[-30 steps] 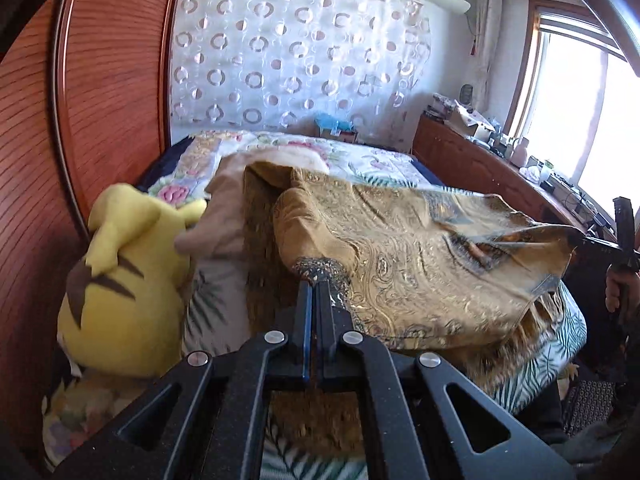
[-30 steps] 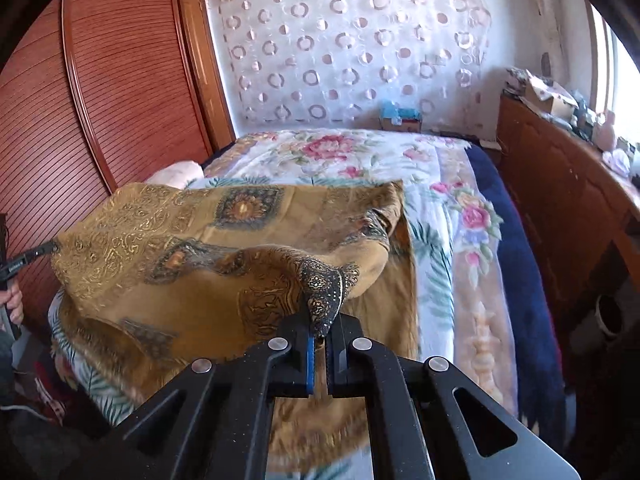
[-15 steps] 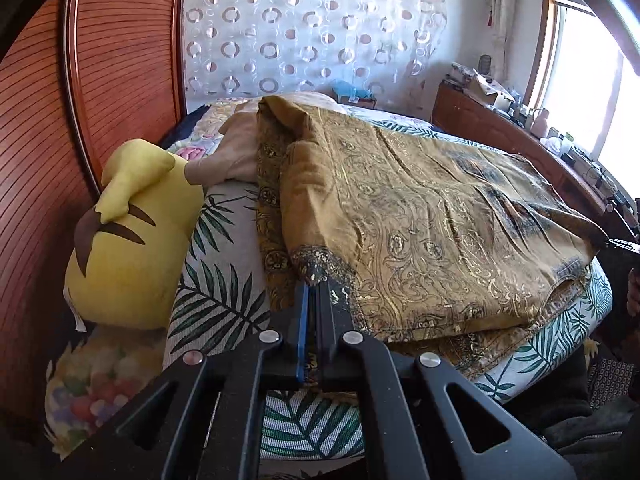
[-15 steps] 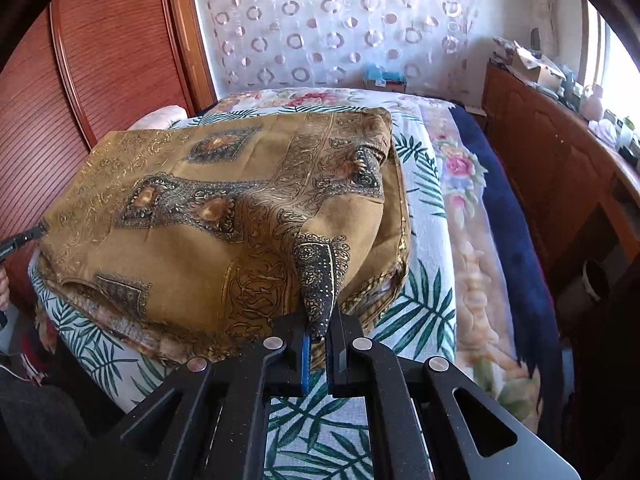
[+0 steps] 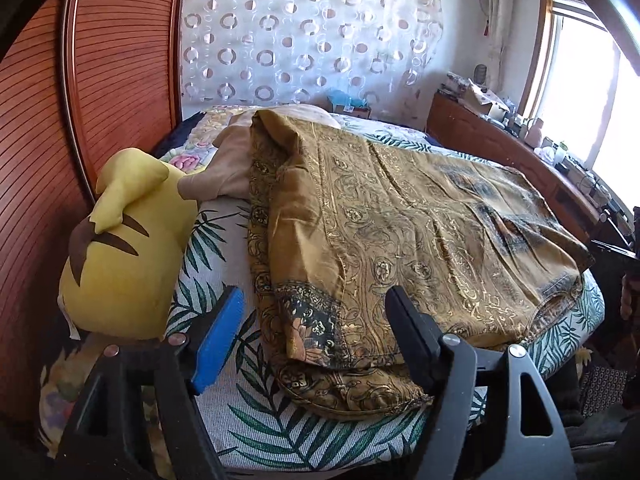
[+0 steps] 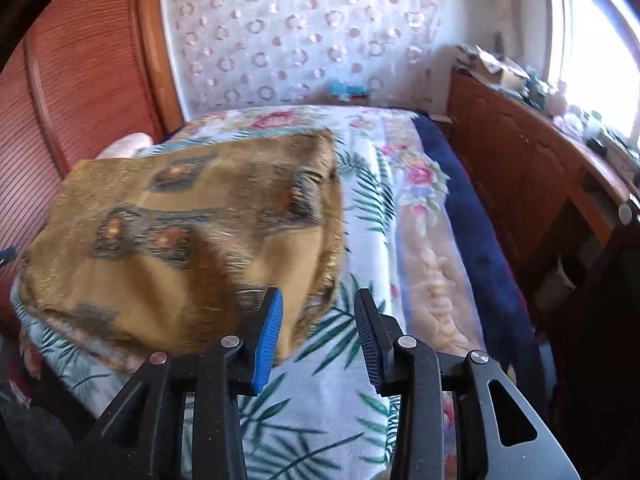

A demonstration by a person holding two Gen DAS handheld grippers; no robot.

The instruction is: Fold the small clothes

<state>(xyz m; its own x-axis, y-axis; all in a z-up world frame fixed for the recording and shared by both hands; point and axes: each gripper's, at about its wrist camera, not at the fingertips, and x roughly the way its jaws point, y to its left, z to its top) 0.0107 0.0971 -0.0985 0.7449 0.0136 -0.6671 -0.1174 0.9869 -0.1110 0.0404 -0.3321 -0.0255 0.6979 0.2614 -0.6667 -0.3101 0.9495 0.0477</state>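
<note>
left wrist view: both sets of fingers just let go, folded gold cloth [image 5: 400,240] lies flat on the bed [image 5: 304,432].
left gripper [image 5: 316,336] has just been opening & now stands wide. near corner of the cloth sits between its fingers at 12 o'clock, pads not pressing it, so released. right gripper [image 6: 318,334] has also just been opening, fingers apart w/ only leaf-print cover between them. cloth's right near corner is just off the blue pad at 10 o'clock, not held. cloth's long axis runs side to side across the bed foot, from left gripper toward 2 o'clock. yellow plush [image 5: 120,248] sits at 9 o'clock, apart from cloth. judgement: for the next fold the left fingers are nearer a corner, right must shift toward 10 o'clock to regrasp.
</note>
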